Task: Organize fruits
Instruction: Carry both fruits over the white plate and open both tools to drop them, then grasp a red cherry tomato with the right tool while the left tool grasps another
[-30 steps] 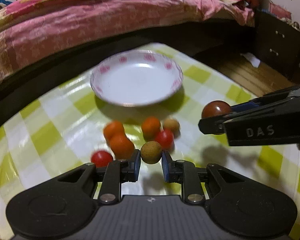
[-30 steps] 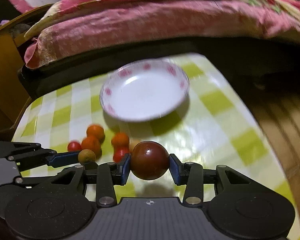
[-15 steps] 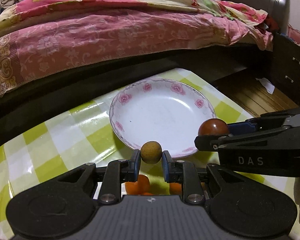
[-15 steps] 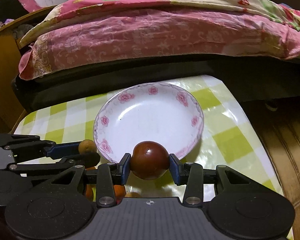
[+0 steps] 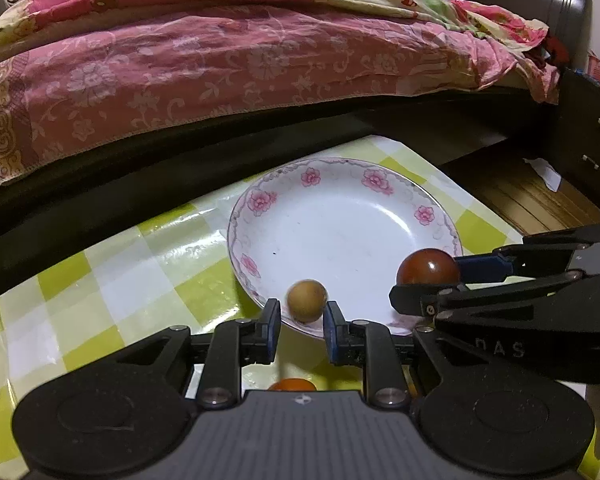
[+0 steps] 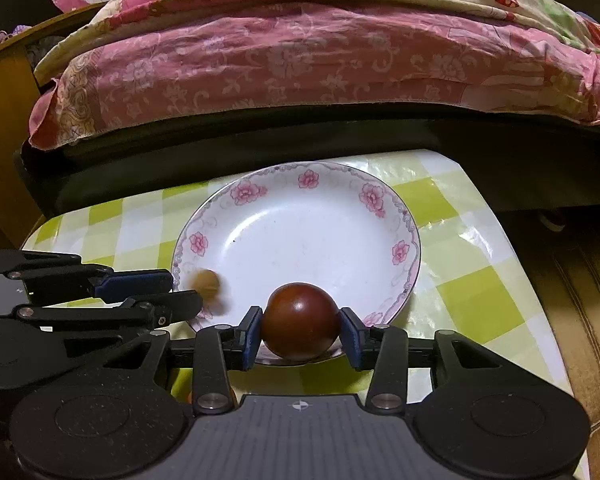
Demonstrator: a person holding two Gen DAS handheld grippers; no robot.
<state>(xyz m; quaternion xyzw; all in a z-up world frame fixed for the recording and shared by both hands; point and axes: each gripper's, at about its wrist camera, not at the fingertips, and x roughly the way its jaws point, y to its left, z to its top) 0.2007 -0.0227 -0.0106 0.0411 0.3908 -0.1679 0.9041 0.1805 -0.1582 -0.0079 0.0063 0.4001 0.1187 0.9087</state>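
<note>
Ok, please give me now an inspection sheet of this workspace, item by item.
Surface: table under a glossy green-and-white checked cloth.
Job's things: flowered plate; tan fruit, blurred, free over the plate's near rim; dark red fruit held above the near rim; one orange fruit partly hidden under the left tongs.
Clutter: nothing seen.
Grippers: left tongs open; right tongs shut on the dark red fruit.
Cables: nothing seen.
Surroundings: bed with pink quilt, wooden floor, dark drawer cabinet.
</note>
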